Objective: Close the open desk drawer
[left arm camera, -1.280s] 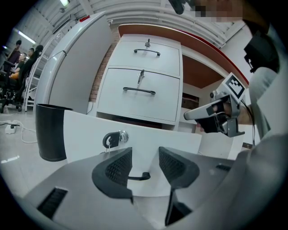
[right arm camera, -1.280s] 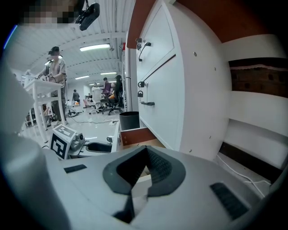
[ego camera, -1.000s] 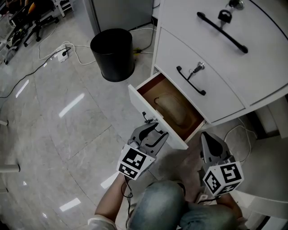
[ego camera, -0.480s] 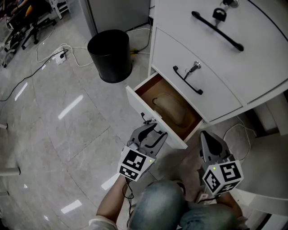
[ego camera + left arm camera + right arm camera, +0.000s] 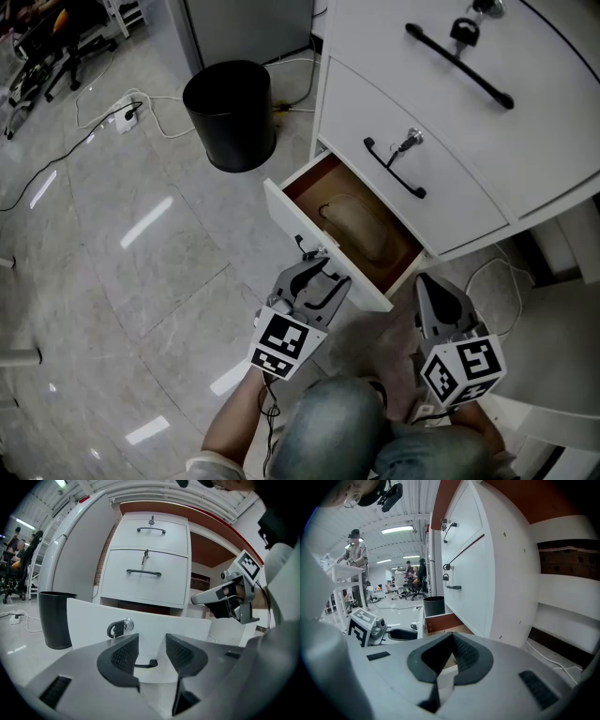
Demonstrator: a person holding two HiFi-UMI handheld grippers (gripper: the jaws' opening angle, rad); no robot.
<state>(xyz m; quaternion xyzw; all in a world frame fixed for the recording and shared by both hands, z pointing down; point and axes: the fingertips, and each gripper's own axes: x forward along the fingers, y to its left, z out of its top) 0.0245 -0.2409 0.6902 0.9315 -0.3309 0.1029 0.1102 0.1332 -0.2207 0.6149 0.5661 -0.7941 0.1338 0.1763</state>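
A white desk cabinet fills the far right, seen from above. Its bottom drawer stands pulled out toward the near left, its brown inside showing. A black bin sits on the floor to the far left. The left gripper is at the drawer's white front, jaws narrowly apart with the black handle showing between them. The right gripper, just right of the drawer, has its jaws pressed together on nothing.
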